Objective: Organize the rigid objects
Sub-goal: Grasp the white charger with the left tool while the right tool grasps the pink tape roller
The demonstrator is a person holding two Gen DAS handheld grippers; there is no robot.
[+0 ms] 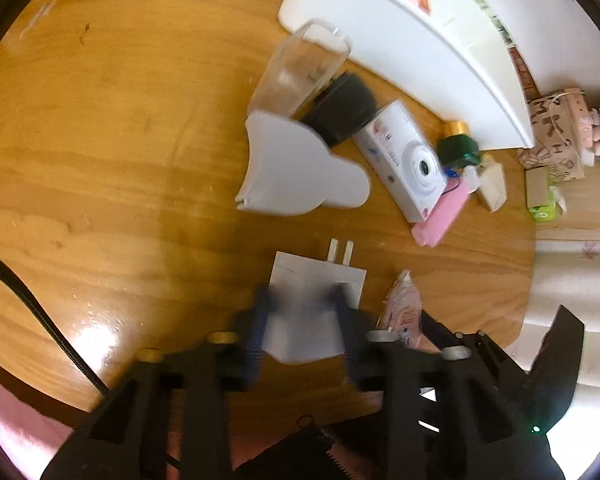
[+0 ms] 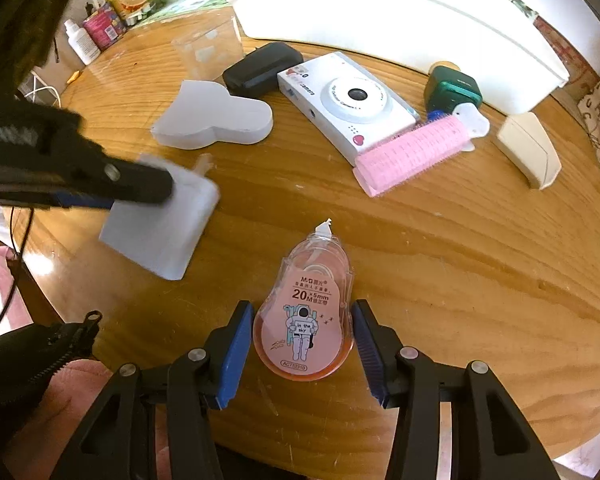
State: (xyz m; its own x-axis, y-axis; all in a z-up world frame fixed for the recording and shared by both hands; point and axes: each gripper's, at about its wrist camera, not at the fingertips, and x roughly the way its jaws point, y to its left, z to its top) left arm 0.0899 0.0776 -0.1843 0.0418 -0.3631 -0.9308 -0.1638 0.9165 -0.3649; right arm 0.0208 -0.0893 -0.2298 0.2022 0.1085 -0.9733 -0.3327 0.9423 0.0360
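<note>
While the right gripper (image 2: 302,350) stands with its blue pads spread apart, the pink correction tape (image 2: 305,320) lies flat on the wooden table (image 2: 460,272) between them — neither pad touching its clear shell, white tip pointing away. Left of it, the left gripper (image 1: 302,312) is clamped on a white plug adapter (image 1: 314,308); in the left wrist view the pads press both flanks of the block, its two prongs sticking out forward. Motion blur on the fingers; whether the adapter is lifted off the wood or resting on it, cannot tell.

Mid-table, beyond the adapter: a flat white heart-shaped box (image 2: 216,118), lying on its broad face. Just behind it a clear plastic cup (image 2: 208,50) and a black case (image 2: 262,68), the case beside the corner of a white toy camera (image 2: 346,106) that lies lens-up. A pink hair roller (image 2: 414,152) lies against the camera's near end. Past that, a dark green bottle (image 2: 452,92) with a gold cap, and to the right, apart, a cream-coloured case (image 2: 528,150).

Far edge — a long white bin (image 2: 400,20) runs across the back of the table. Far left corner: small bottles and jars (image 2: 108,16), too small to read.
</note>
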